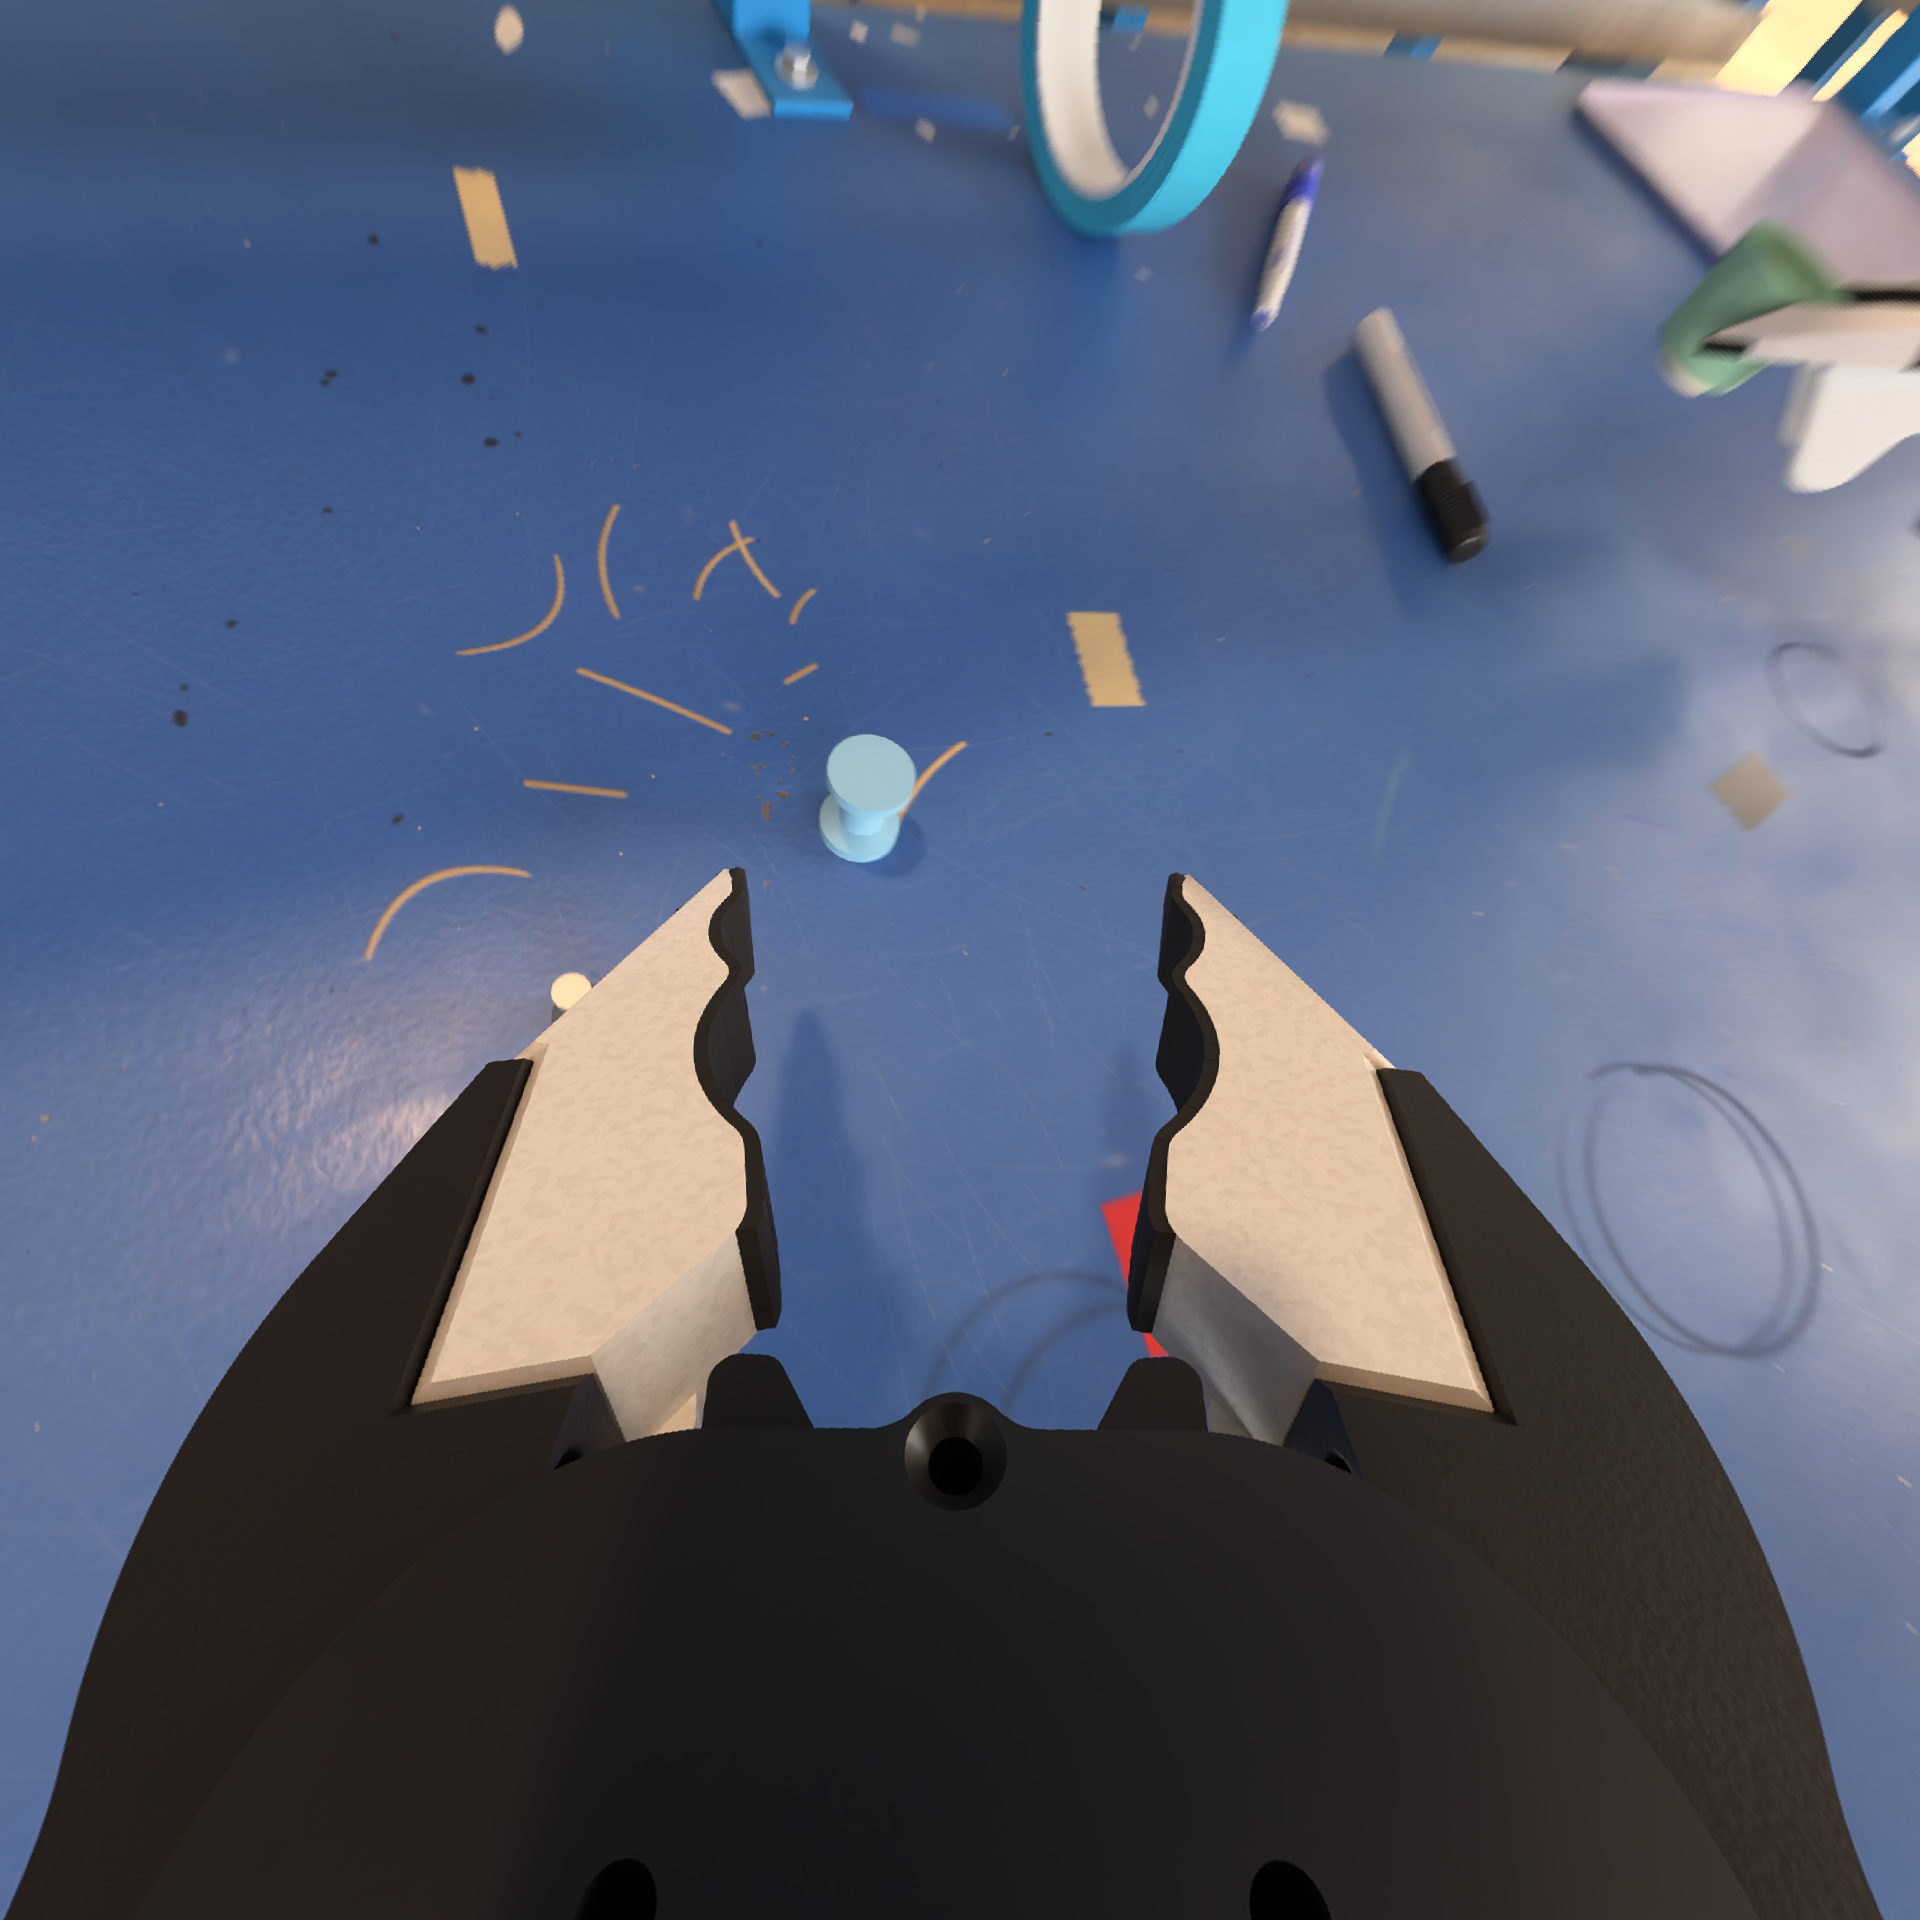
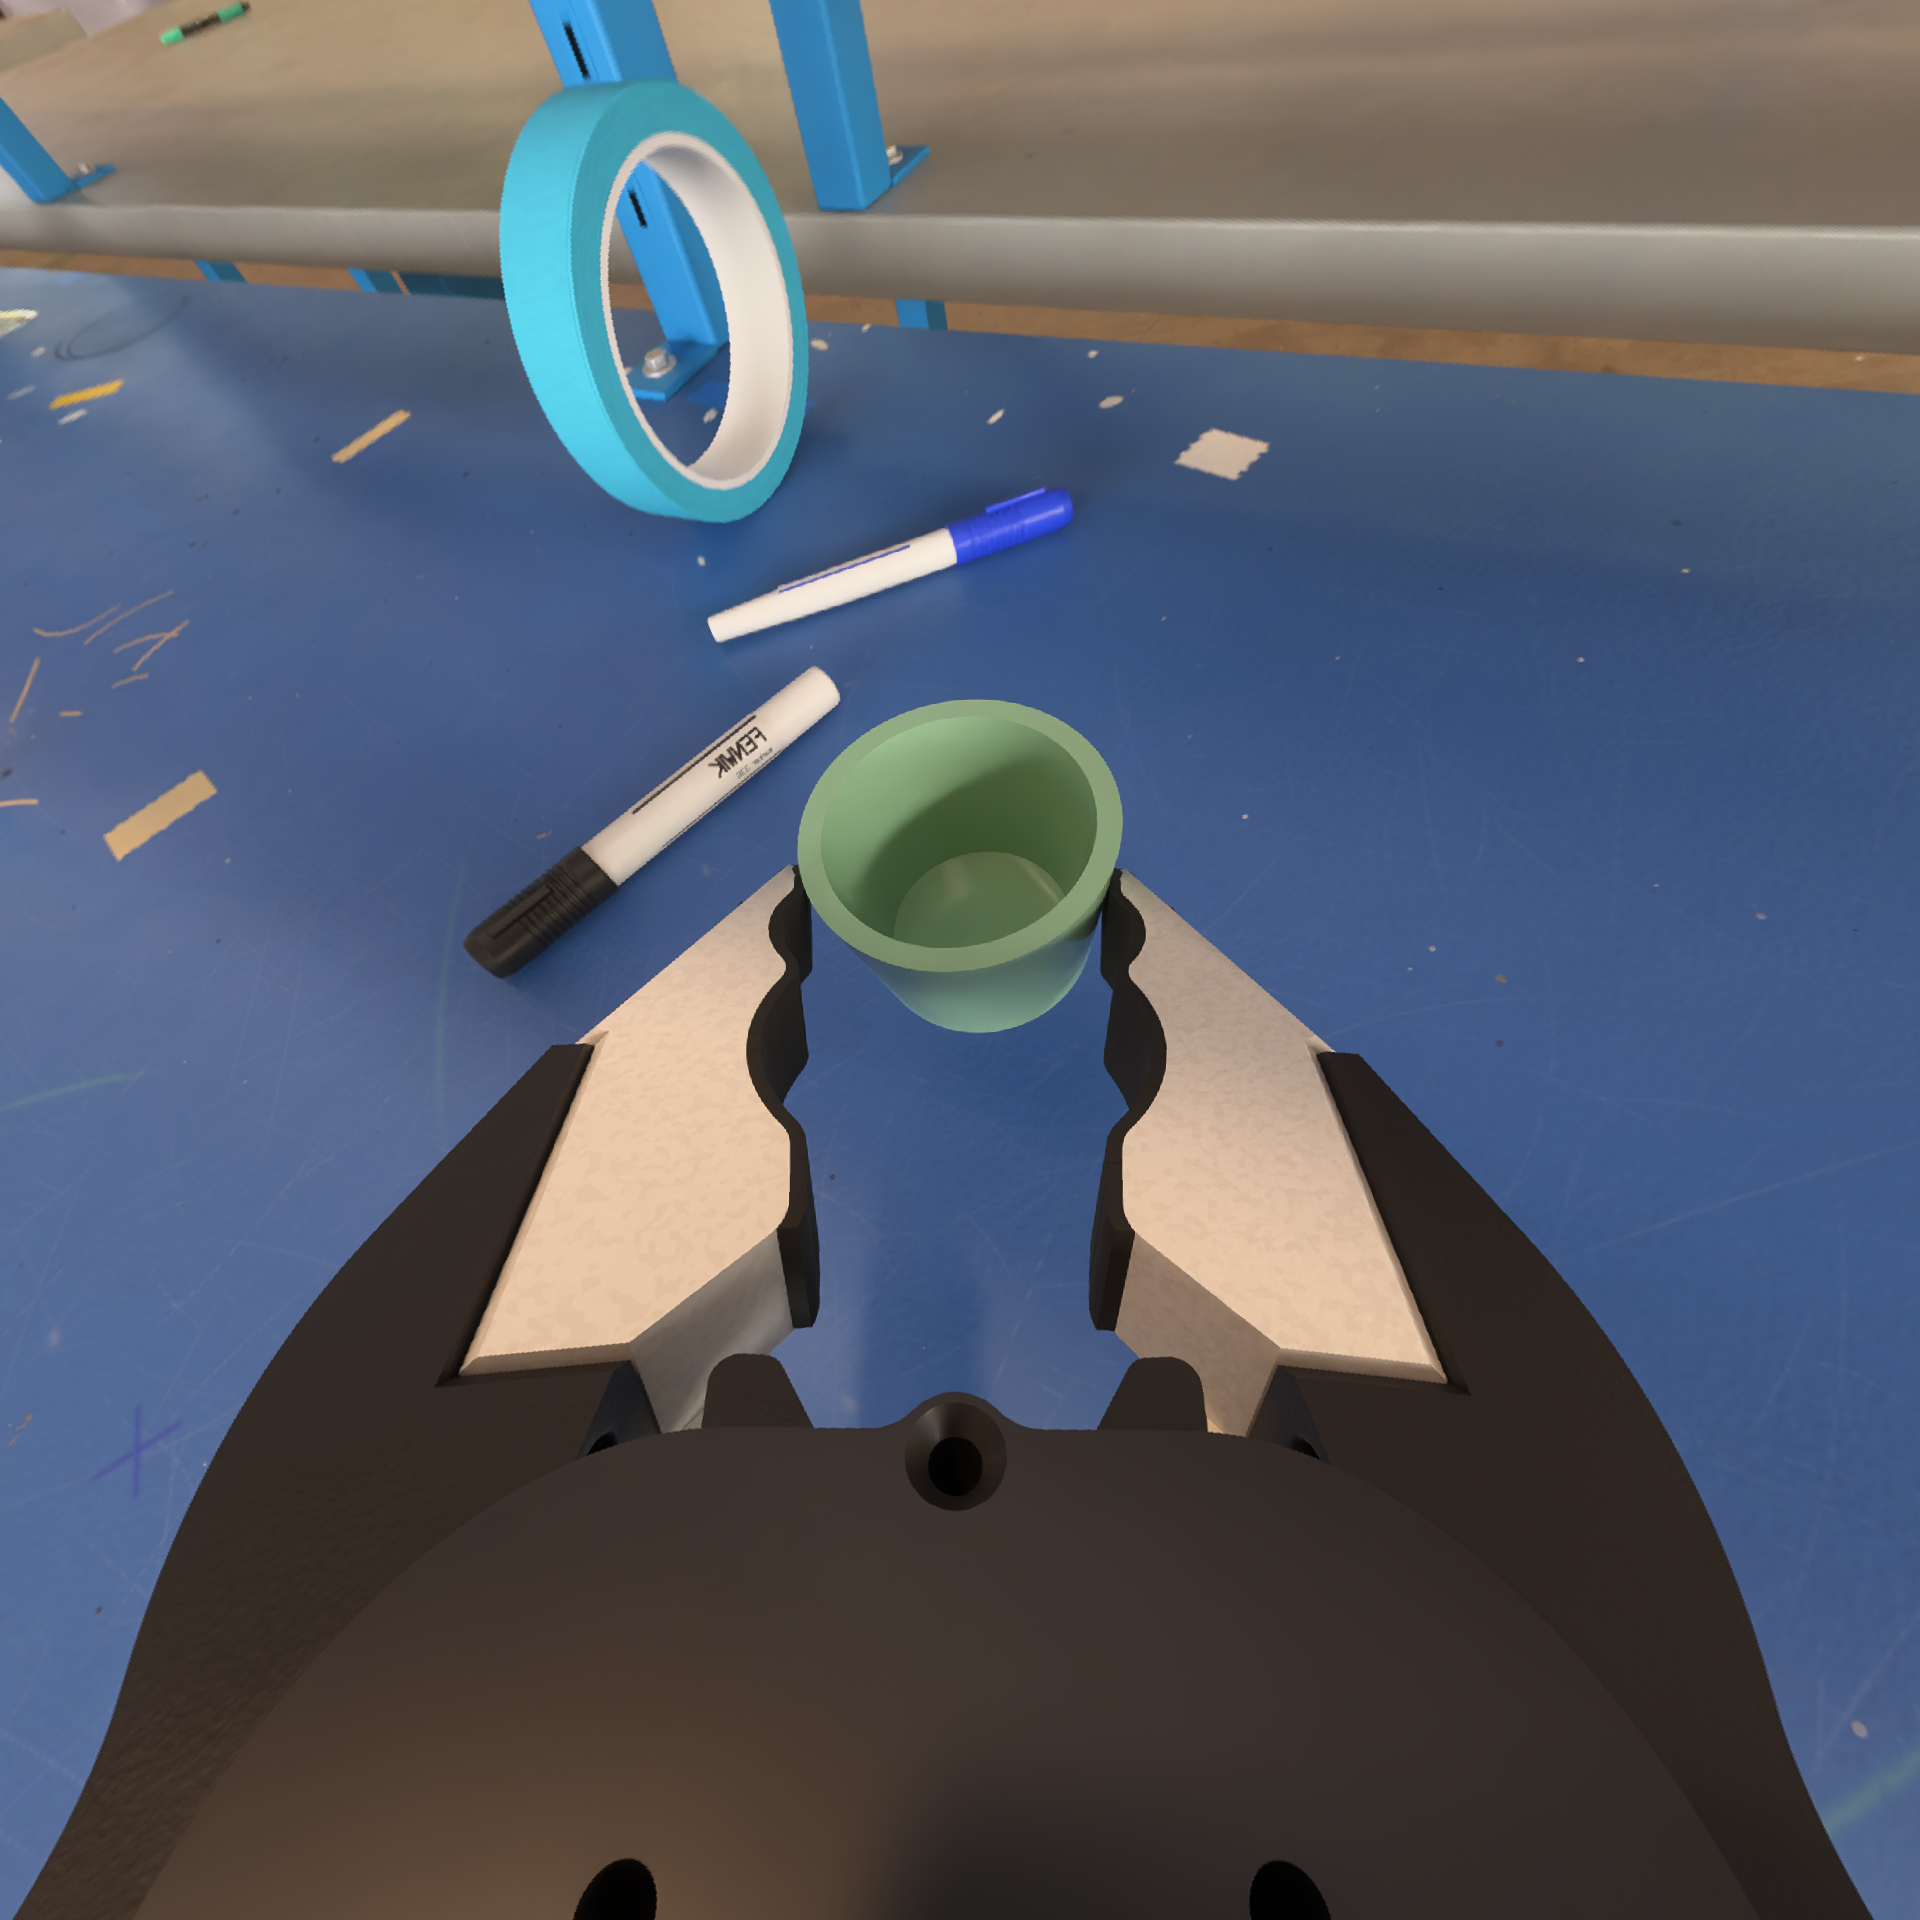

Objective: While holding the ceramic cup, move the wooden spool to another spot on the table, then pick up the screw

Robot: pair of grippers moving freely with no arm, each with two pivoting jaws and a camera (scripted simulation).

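The wooden spool [image 1: 868,800] is small and pale blue. It stands upright on the blue table [image 1: 312,416], just ahead of my left gripper [image 1: 956,878] and slightly left of its centre line. The left gripper is open and empty. A small pale round thing [image 1: 569,989] lies beside its left finger; I cannot tell whether it is the screw. My right gripper [image 2: 956,878] is shut on the green ceramic cup [image 2: 956,831], fingertips on either side of its wall below the rim. The cup [image 1: 1756,312] also shows blurred at the upper right of the left wrist view.
A blue tape roll [image 2: 655,301] stands on edge at the back. A blue-capped marker [image 2: 894,566] and a black-capped marker [image 2: 655,821] lie left of and beyond the cup. Blue shelf legs [image 2: 842,104] and a grey shelf line the far edge. A lavender flat object [image 1: 1766,166] lies far right.
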